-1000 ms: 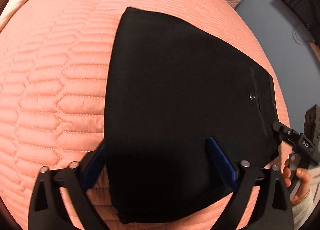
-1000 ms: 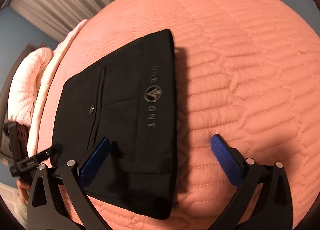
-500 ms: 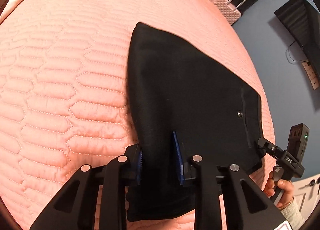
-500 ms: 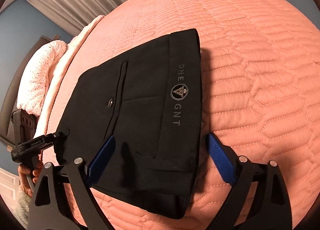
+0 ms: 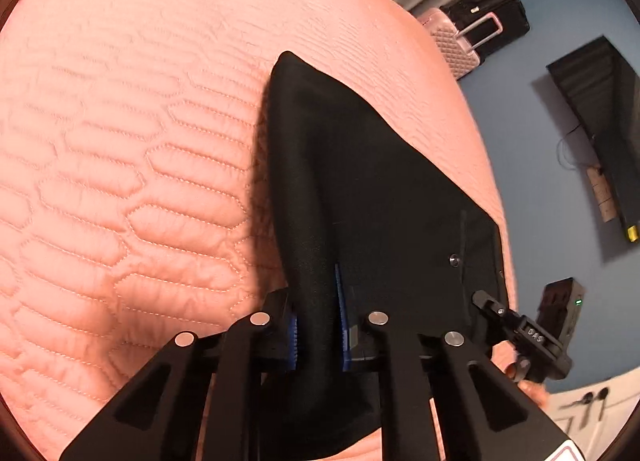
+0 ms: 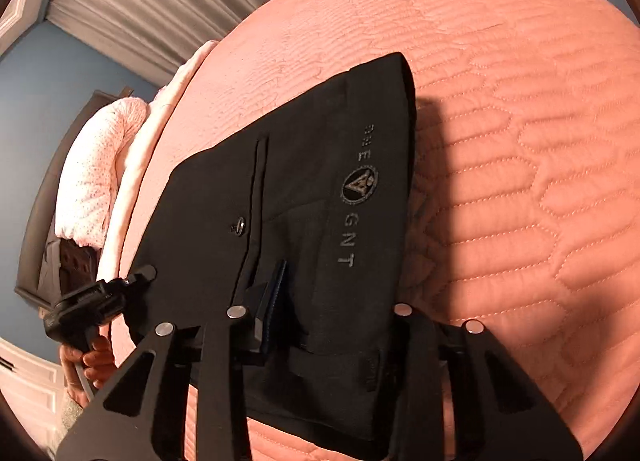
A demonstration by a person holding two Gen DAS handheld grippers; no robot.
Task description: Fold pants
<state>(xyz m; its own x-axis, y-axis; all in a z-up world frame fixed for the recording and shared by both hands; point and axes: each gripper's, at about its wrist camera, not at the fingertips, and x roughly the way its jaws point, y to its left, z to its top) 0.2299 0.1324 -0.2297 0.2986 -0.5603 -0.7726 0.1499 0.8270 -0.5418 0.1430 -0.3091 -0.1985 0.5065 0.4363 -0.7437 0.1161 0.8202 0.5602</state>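
Note:
The black pants (image 5: 372, 197) lie folded on the pink quilted bed (image 5: 120, 149). My left gripper (image 5: 318, 325) is shut on a bunched fold at their near left edge and lifts it. In the right wrist view the pants (image 6: 304, 189) show a grey logo, a pocket slit and a button. My right gripper (image 6: 332, 301) is closed on the waistband end; its left blue pad (image 6: 276, 293) presses the cloth, and the right pad is hidden under it. Each gripper shows in the other's view, my right one (image 5: 520, 333) and my left one (image 6: 92, 301).
A pink suitcase (image 5: 456, 41) and a black one (image 5: 488, 9) stand beyond the bed by the grey curtain. A dark screen (image 5: 600, 117) hangs on the blue wall. Pink and white bedding (image 6: 100, 173) is piled at the bed's left side.
My left gripper closed on the pants edge half a second ago and has raised it. My right gripper has moved over the waistband and closed from wide open.

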